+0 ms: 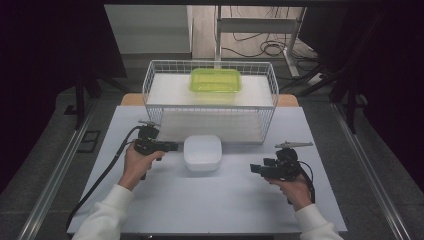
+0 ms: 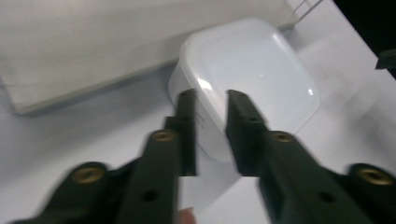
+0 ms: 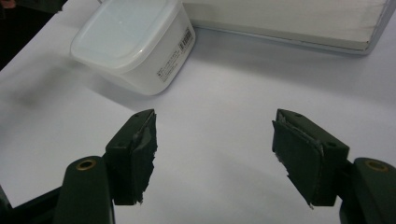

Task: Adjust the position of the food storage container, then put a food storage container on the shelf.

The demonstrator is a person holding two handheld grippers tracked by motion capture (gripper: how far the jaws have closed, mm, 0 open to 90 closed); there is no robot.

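A white lidded container [image 1: 202,152] sits on the pale table, just in front of the wire basket. My left gripper [image 1: 175,146] is at the container's left side, its tips close to the rim. In the left gripper view its jaws [image 2: 212,100] stand a narrow gap apart, with the container's near edge [image 2: 261,70] showing through the gap and nothing pinched. My right gripper [image 1: 254,169] hangs to the container's right, well apart from it. In the right gripper view its jaws [image 3: 215,140] are wide open over bare table, with the container [image 3: 126,32] at upper left.
A white wire basket [image 1: 210,106] stands behind the container, with a white slab [image 2: 93,46] inside and a green lidded box [image 1: 215,80] on top. The table [image 1: 200,200] stretches toward the person. Cables trail from both grippers, and stands and cables lie on the floor beyond.
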